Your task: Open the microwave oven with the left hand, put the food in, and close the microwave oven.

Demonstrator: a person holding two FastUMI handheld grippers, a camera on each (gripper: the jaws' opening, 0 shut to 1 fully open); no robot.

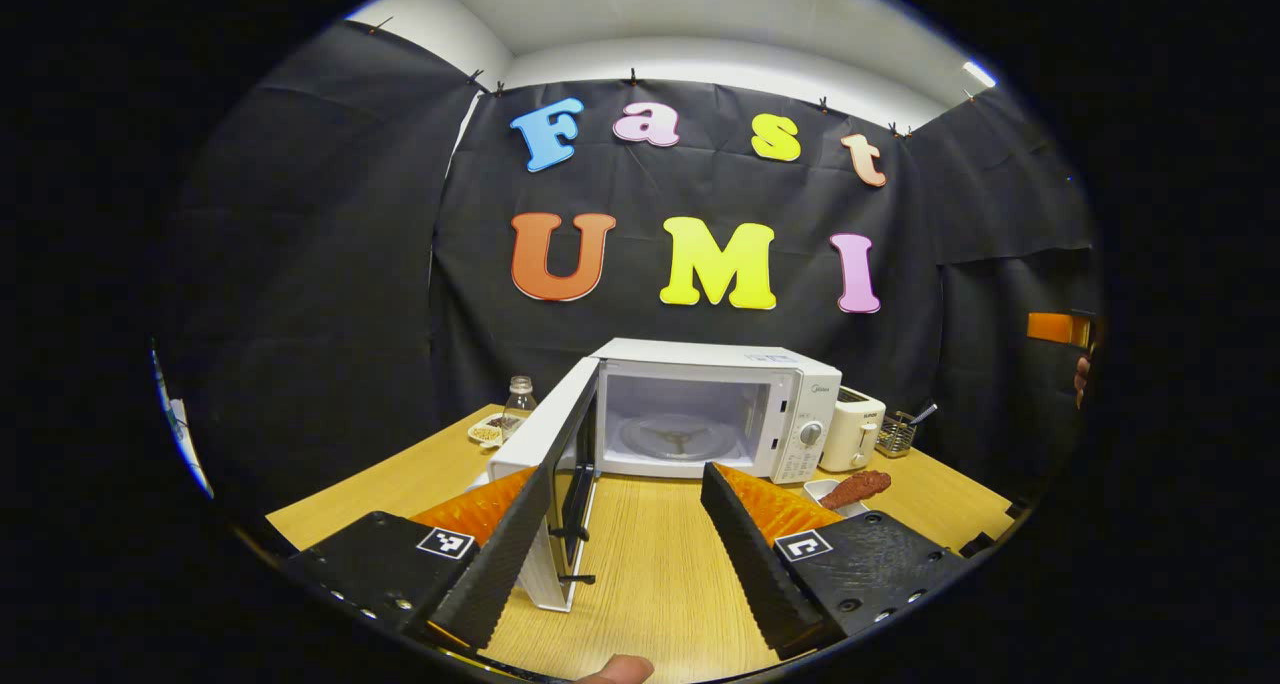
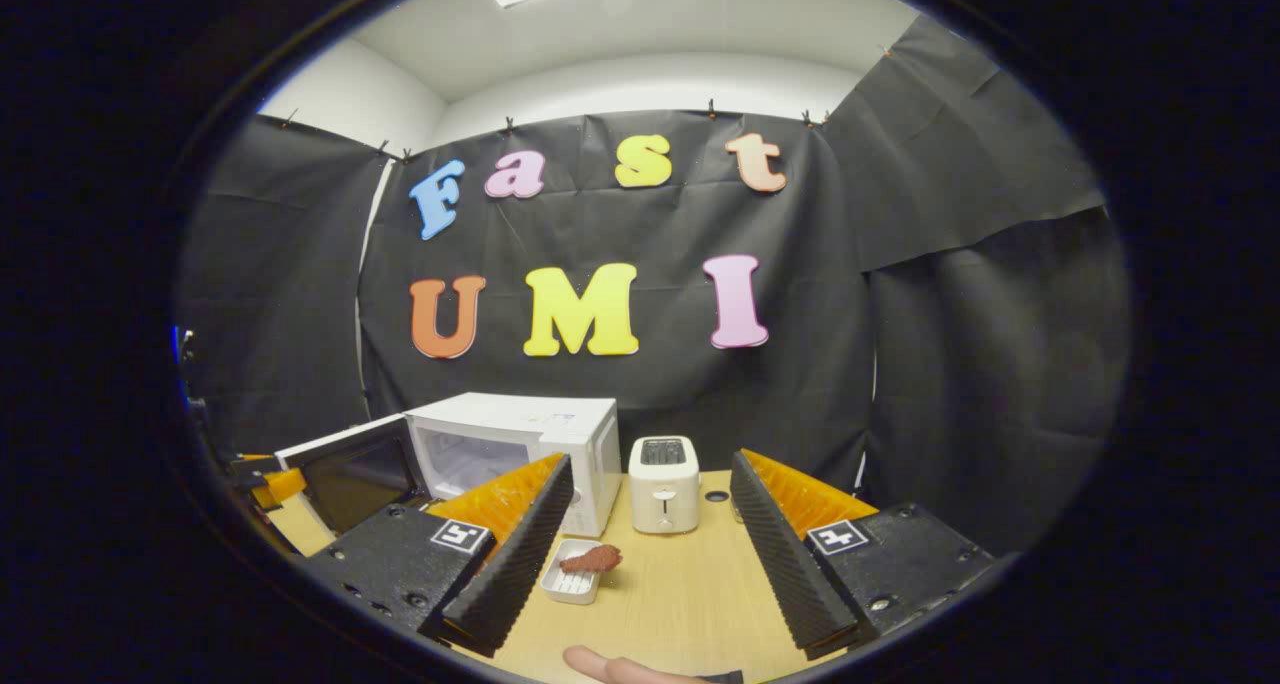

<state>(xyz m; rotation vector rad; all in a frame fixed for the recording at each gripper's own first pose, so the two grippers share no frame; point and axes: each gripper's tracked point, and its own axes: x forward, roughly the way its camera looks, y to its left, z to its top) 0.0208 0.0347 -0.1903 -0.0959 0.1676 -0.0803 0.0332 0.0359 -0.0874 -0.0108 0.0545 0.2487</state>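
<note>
Microwave (image 1: 700, 409) sits at 12 o'clock in your left gripper view, on the wooden table (image 1: 650, 564), with its door (image 1: 545, 464) swung wide open toward 10 o'clock. Your left gripper (image 1: 625, 549) is spread wide and holds nothing. The food (image 1: 855, 487) lies on a small white dish (image 1: 822, 488) at 2 o'clock, just right of the microwave. In your right gripper view, your right gripper (image 2: 645, 554) is also wide open and empty. The food (image 2: 590, 560) rests on its dish (image 2: 570, 584) at 11 o'clock, near the left finger (image 2: 510, 554). A white toaster (image 2: 663, 484) stands at 12 o'clock, beside the microwave (image 2: 520, 444).
</note>
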